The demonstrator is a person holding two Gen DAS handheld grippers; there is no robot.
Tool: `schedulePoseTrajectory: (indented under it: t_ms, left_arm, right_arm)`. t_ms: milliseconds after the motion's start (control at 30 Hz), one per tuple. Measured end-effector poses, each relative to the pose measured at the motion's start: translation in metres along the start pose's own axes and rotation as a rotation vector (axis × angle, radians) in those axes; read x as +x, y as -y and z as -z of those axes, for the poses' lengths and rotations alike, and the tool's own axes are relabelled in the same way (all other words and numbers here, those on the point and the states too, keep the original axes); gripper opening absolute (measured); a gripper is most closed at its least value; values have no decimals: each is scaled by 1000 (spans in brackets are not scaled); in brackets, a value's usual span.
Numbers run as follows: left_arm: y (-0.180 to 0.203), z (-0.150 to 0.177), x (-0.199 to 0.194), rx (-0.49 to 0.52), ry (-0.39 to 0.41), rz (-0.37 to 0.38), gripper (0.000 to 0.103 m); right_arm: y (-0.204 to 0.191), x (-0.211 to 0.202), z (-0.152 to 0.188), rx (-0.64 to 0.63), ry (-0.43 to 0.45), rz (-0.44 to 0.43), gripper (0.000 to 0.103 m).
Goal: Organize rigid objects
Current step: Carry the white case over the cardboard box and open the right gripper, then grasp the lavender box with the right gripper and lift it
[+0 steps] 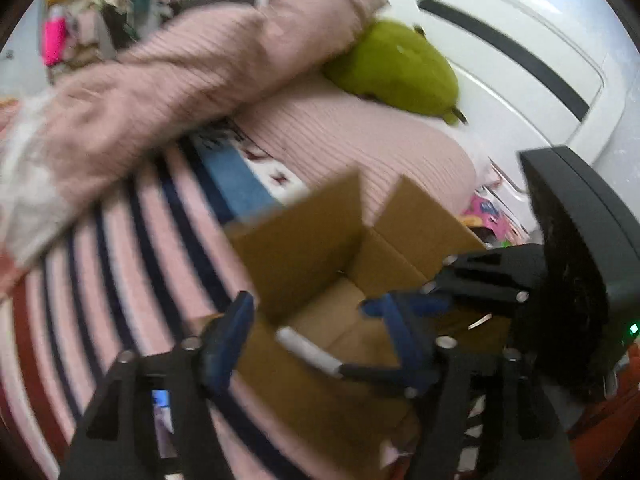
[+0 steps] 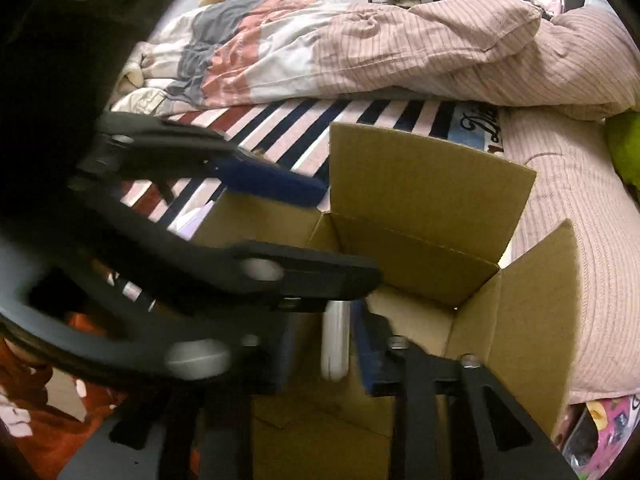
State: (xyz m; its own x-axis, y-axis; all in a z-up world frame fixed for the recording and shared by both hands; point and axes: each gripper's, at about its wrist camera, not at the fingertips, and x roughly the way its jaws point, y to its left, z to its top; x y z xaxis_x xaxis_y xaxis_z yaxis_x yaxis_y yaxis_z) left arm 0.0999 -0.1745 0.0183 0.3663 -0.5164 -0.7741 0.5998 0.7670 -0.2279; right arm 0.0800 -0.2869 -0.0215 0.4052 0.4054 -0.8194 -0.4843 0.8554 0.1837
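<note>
Marker (image 2: 335,340), white-bodied with a dark end, sits clamped between our right gripper (image 2: 320,344) fingers, and it hangs over the open mouth of the cardboard box (image 2: 432,184). From the left wrist view the same marker (image 1: 308,350) lies at about 6 o'clock, its white end pointing toward 10 o'clock and its dark end running into the blue pads of the right gripper (image 1: 400,344), which enters from 3 o'clock. Our left gripper (image 1: 316,336) has its fingers spread wide and holds nothing; one blue finger (image 1: 228,340) sits at 7 o'clock by the near wall of the box (image 1: 304,240), the other is partly hidden behind the right gripper. In the right wrist view that left gripper (image 2: 312,232) crosses in from 9 o'clock, just above the box's left flap. The box stands on a bed with a striped sheet (image 1: 132,248), flaps upright. A pink ribbed duvet (image 2: 440,40) lies at 12 o'clock beyond it, and a green plush toy (image 1: 396,68) rests near 1 o'clock against the pink pillow (image 1: 360,140).
</note>
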Motion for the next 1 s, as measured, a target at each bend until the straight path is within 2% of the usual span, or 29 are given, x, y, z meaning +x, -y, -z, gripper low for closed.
schedulePoseTrajectory:
  t_ms: [100,167,200,300,400,533,600,667,800,933,1000]
  left_arm:
    - [-37,24,-60,-57,106,-101,77]
    - [-62,42,-88,-95,144,-167,81]
    - [-78,58,-107,-118,162,-217,81]
    - [-115,92,-133,-177,173,-314,82]
    - [-149,128,-143,-244,177,-375,82]
    - [-188,173,-140,-320,168,-390,82]
    - [-198,186,-130,-342,159,-386,82]
    - [-208,200,-122,-368,147,-376,82]
    - [-213,208,-109,-388,130,-374,82]
    - [-220,209,-104,-404,127,-361,82]
    - [-221,208,-103,-407,130,-358,82]
  right_arm:
    - [-23,-13,-5,-73,78,52,56]
    - [-48,-21,-12,-123,134,2,94]
    - [-61,-24,-16,-148,165,-30,99]
    - [-111,-16,-30,-245,212,-94,100]
    - [-151,11,-39,-306,176,-139,100]
    - [-184,67,-45,-308,77,-252,99]
    - [-188,104,-44,-308,18,-250,99]
    - [-184,136,-38,-278,-25,-207,99]
    - [-169,176,-34,-224,-32,-74,99]
    - [-165,185,-36,-158,-51,-150,98]
    - [-167,189,-38,-136,-43,-158,97]
